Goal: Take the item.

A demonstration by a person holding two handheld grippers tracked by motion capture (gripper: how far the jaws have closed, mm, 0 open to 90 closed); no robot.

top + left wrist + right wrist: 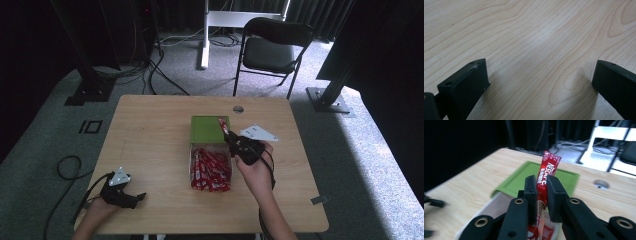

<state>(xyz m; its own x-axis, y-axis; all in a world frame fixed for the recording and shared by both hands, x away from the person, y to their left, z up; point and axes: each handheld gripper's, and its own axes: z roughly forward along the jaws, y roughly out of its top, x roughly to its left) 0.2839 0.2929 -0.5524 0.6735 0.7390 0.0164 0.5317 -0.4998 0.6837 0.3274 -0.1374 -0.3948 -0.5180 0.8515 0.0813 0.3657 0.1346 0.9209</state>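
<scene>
My right gripper [542,186] is shut on a red coffee stick packet [548,168], which rises upright between its pads. In the high view that gripper [227,134] holds the packet [222,125] over the right edge of the green tray [206,129]. Just in front of the tray lies a white box [191,150] packed with several more red packets [210,170]. Down at the table's front left corner my left gripper [135,197] rests low over the wood; in its own view the jaws [539,80] stand wide apart with bare tabletop between them.
The wooden table [150,130] has a round cable hole [238,108] behind the tray. Beyond the far edge stand a black folding chair [272,47] and a white stand leg [204,35]. Black frame posts flank both sides.
</scene>
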